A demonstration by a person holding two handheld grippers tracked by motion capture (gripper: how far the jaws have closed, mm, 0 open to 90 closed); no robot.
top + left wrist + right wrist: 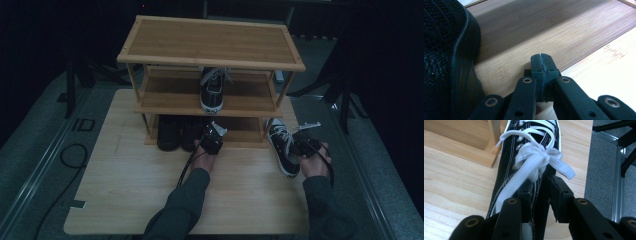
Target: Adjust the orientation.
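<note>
Between the jaws of your right hand-held gripper (pixel 541 192) sits the black sneaker (pixel 529 165), its collar clamped; your left hand-held gripper (pixel 541 67) rests together beside the dark shoe (pixel 446 62).

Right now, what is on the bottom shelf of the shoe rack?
On the bottom shelf, two dark shoes stand at its left end. The middle shelf shades the back, so anything deeper in cannot be seen.

high view above, facing the rack (pixel 210 42); both tongs' cameras close, low over the tabletop (pixel 150 190)

sneaker (pixel 282 146) right of rack (pixel 210 75), on table (pixel 125 185)
</note>
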